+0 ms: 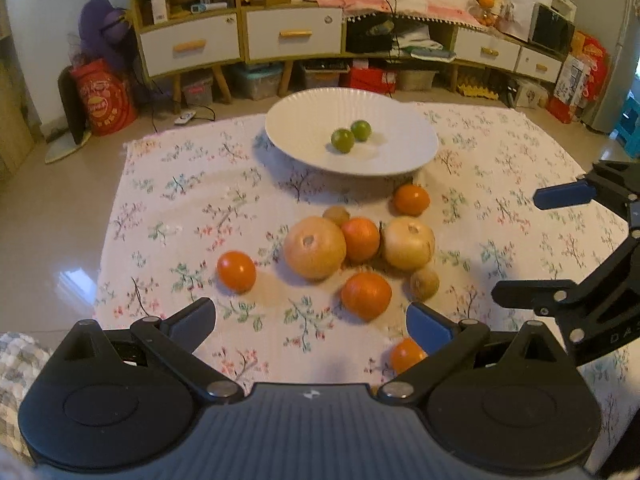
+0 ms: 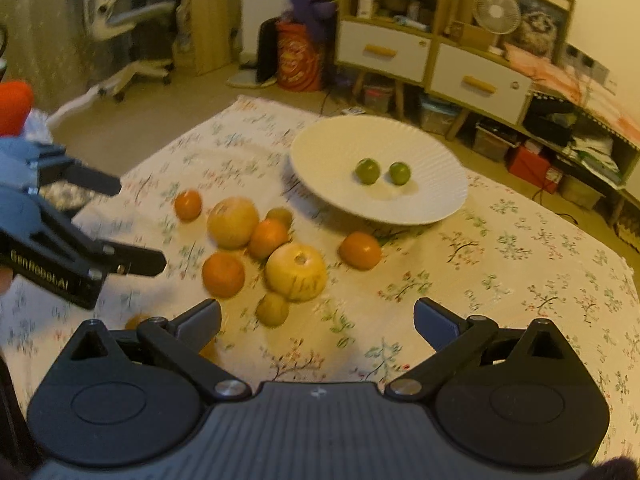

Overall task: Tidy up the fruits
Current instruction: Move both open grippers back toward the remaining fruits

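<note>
Both grippers, left (image 1: 312, 320) and right (image 2: 317, 318), were held wide and empty. The fruits (image 1: 360, 256) lay ahead of both, short of the plate (image 1: 296, 120); an orange (image 1: 366, 295) was nearest the left.

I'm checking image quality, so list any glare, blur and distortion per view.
Left wrist view: window glare on the floor, cabinet bowed by fisheye, fruit fairly sharp. Right wrist view: warmer cast, motion blur on the oranges, white plate rim soft.

left claw (image 2: 140, 224): "GenRobot.AI" | right claw (image 1: 536, 246): "DAS", cut off
</note>
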The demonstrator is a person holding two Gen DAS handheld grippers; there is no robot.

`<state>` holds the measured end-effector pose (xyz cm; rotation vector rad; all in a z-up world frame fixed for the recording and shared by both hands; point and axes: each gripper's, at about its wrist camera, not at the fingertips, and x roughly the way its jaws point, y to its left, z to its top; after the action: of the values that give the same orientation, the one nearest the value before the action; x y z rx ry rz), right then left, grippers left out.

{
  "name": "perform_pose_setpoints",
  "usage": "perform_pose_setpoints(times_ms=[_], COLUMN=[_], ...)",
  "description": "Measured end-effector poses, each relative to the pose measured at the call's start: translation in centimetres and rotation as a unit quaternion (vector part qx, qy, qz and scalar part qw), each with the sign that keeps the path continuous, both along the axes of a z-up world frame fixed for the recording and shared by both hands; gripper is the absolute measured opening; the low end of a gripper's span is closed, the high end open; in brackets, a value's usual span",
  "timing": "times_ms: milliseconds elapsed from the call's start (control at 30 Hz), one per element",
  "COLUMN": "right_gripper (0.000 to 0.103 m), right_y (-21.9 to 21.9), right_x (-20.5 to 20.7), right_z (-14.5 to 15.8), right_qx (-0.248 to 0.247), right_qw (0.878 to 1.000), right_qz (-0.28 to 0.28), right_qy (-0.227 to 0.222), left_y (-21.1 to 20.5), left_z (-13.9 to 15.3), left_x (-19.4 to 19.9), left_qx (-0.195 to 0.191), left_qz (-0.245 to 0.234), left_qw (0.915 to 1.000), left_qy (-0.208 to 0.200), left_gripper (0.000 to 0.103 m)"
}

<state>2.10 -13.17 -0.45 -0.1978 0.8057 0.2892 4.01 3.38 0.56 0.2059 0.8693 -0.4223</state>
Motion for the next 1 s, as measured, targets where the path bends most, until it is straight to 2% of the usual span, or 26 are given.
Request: perform_pose_setpoints(times_ms=[133,300,467,667,800,1000], right_gripper=[0.103,0.103,0.103,0.103,0.102,0.099], right_y=[0.1,-0.4,-0.4,-0.1,0.2,1.4], right_x=[-0.1,0.1,0.0,-0.8,-1.7,-2.4], right_z=[-0.4,-0.9,-1.7,-2.7,-3.6,-4.4], right_qx=[-0.01,0.002,0.005,0.044,0.085,0.088], right_qw=[1.0,1.0,0.999,0.998,0.995,0.993], right_qz=[0.005,-0.008,-0.01,0.003,0.034,0.071], right_qy=[0.008,0.023,0.036,0.035,0.032,0.018], left_y=[0.1,0.3,1.2,3.1,4.4,5.5], left_z=[-0.9,-2.0,-2.6,-3.3,-4.3,-5.8], left_x=[-0.7,-1.3,-1.1,-0.3,0.5,2.0], left_qx=[0.01,0.021,0.02,-0.004,-0.017,-0.034], left_qz=[-0.013,-0.028,-0.021,-0.016,-0.003,0.026], left_qw=[0.9998,0.999,0.999,0.9998,0.9995,0.9984], left_qy=[0.011,0.029,0.032,-0.013,-0.026,-0.037], left_gripper=[0.088,0.088,0.088,0.088,0.088,0.087])
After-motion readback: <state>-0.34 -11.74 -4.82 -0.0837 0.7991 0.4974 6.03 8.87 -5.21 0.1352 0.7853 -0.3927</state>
